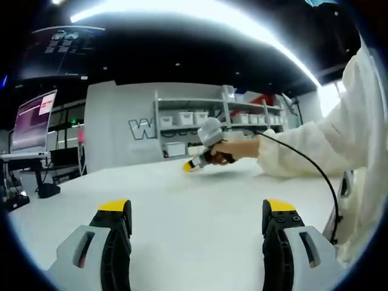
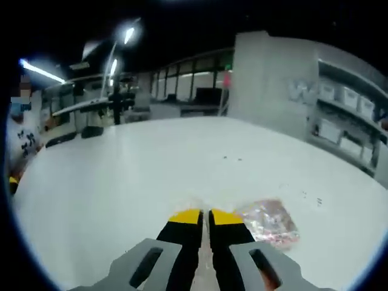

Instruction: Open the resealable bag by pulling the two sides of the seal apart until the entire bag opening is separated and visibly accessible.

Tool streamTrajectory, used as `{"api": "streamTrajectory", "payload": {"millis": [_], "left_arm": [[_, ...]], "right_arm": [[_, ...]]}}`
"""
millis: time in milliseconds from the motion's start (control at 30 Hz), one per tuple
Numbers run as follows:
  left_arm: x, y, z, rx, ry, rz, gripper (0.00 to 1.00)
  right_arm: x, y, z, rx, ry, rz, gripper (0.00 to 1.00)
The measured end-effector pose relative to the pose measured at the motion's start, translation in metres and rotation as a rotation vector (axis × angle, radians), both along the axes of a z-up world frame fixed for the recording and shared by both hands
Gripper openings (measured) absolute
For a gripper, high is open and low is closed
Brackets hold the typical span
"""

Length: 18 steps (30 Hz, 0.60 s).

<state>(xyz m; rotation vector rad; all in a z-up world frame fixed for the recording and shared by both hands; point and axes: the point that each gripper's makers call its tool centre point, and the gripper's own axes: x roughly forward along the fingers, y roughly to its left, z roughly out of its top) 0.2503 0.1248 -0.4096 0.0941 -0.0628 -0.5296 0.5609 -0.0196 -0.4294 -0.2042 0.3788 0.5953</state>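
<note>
Right gripper (image 2: 205,217) clamped on the edge of the resealable bag (image 2: 270,221) lying on the tabletop (image 2: 151,170), left gripper (image 1: 197,212) spread wide, gripping nothing, seal seemingly unopened yet.

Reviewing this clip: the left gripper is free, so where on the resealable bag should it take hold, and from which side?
Probably at the bag's edge near the right gripper, whose jaws stand nearly together there. The resealable bag lies flat on the white table, so the left gripper, jaws wide apart, would come in low from the opposite side. The seal line itself is too blurred to place.
</note>
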Motion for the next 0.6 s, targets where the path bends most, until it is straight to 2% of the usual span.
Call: {"api": "streamTrajectory", "payload": {"millis": [333,600], "left_arm": [[-0.0011,-0.0001,-0.0003,0.001,-0.001,0.001,0.88],[-0.0011,-0.0004,0.0004,0.005,-0.002,0.000,0.88]], "right_arm": [[-0.0021,0.0020,0.0071,0.010,-0.016,0.000,0.07],[-0.0045,0.0015,0.0047,-0.001,-0.014,0.001,0.08]]}}
